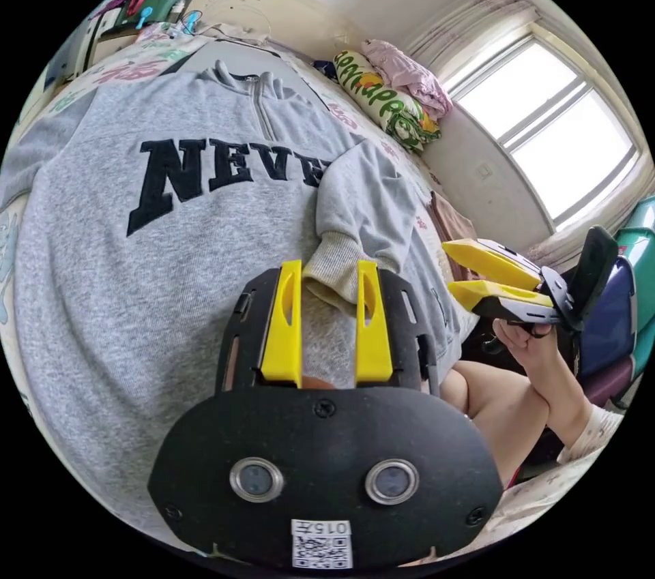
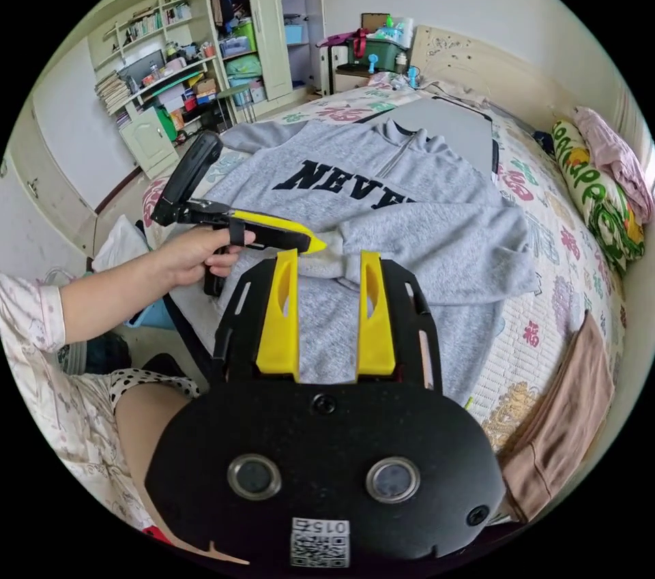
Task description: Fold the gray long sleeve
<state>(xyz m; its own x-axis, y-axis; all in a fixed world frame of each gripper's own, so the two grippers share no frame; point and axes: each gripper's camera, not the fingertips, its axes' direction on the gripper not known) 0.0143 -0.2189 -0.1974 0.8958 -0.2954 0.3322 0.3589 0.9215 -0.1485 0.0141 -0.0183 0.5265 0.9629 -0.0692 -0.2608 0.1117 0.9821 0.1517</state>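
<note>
A gray long-sleeve sweatshirt (image 1: 170, 231) with black letters lies front up on the bed (image 2: 546, 245). One sleeve (image 2: 437, 245) is folded across its chest. The ribbed cuff (image 1: 331, 275) of that sleeve sits between the yellow jaws of my left gripper (image 1: 329, 263), which stand apart and do not press it. In the right gripper view a hand holds the left gripper (image 2: 319, 243) with its tip at the cuff (image 2: 327, 265). My right gripper (image 2: 329, 253) hangs open above the sweatshirt's lower part (image 2: 327, 333), holding nothing. In the left gripper view the right gripper (image 1: 450, 265) is off the sweatshirt's side, in a hand.
The bed carries a patterned quilt, a folded brown garment (image 2: 566, 415) near its corner, and rolled bedding (image 2: 593, 197) by the wall. A gray board (image 2: 457, 122) lies under the collar. A wardrobe and shelves (image 2: 259, 20) stand beyond the bed. The person's knee (image 1: 491, 395) is at the bed's edge.
</note>
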